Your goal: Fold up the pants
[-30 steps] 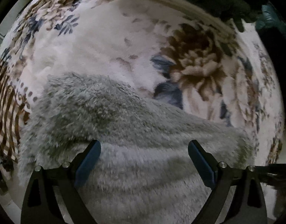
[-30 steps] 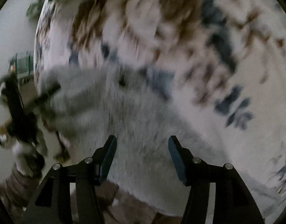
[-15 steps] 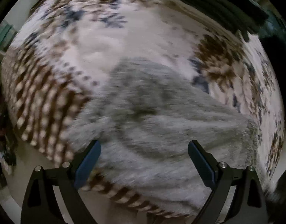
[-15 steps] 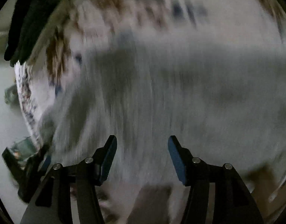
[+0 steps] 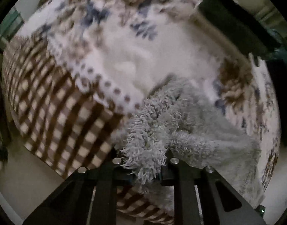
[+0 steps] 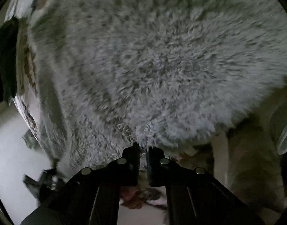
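Note:
The pants are grey and fluffy [image 5: 199, 135] and lie on a floral blanket over a bed. In the left wrist view my left gripper [image 5: 145, 161] is shut on a bunched edge of the pants near the bed's side, and the fabric bulges up between the jaws. In the right wrist view the grey pants [image 6: 162, 65] fill most of the frame. My right gripper [image 6: 142, 152] is shut on their near edge, with fleece pinched between the nearly closed jaws.
The blanket [image 5: 136, 43] has white, brown and blue flowers and a brown checked border [image 5: 55, 101] hanging over the bed's side. A dark garment [image 5: 235, 20] lies at the far right of the bed. Pale floor [image 6: 10, 150] shows below the bed's edge.
Both grippers were open above the pants; both have now closed on the pants' edge. The left one moved toward the bed's checked side, the right one came in close to the fleece.

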A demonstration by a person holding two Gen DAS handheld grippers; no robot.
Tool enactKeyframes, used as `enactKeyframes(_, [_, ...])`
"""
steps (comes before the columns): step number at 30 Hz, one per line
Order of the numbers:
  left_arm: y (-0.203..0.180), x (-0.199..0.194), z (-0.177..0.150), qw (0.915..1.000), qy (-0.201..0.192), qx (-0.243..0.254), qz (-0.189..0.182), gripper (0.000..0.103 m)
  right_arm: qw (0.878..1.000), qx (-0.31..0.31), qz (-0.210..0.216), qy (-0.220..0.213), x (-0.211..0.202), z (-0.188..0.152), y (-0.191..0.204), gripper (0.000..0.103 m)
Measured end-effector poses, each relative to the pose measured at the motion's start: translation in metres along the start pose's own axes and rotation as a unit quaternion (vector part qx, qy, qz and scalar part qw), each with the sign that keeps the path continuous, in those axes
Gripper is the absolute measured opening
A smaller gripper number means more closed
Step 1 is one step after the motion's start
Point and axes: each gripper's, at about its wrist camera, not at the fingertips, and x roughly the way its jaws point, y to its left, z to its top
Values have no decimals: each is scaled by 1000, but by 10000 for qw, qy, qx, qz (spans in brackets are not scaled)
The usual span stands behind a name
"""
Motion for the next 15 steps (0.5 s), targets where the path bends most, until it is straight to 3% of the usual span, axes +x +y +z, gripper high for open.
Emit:
enactKeyframes(3, [4, -6, 1, 9999, 60, 35, -76, 15, 9999, -74, -127, 54, 0, -21, 1, 6])
enactKeyframes(6, [13, 7, 2, 9998, 163, 78, 75, 15, 9995, -159, -238, 123, 16, -36, 3, 6])
enactKeyframes(9, [28, 30, 2, 9980, 585, -130, 219, 26, 9985, -260, -355, 321, 48, -27, 19, 8])
enactKeyframes(10, [32, 36, 1, 9963, 803, -259, 168, 29, 9980, -304, -451, 336, 51, -24, 21, 13])
enactKeyframes(12, [33, 29, -1, 9948, 938, -372, -136, 31, 9968, -471, -482, 420, 51, -20, 29, 35])
enactKeyframes(13, [29, 20, -3, 9956, 867, -299, -215, 48, 9967, -586, -426, 373, 49, -19, 34, 55])
enactKeyframes(14, [14, 6, -6, 9978, 651, 116, -108, 88, 9960, -765, -386, 244, 43, -19, 39, 71])
enactKeyframes(15, [1, -2, -9, 9975, 535, 461, 16, 103, 9941, -1003, -401, 78, 34, -20, 43, 73])
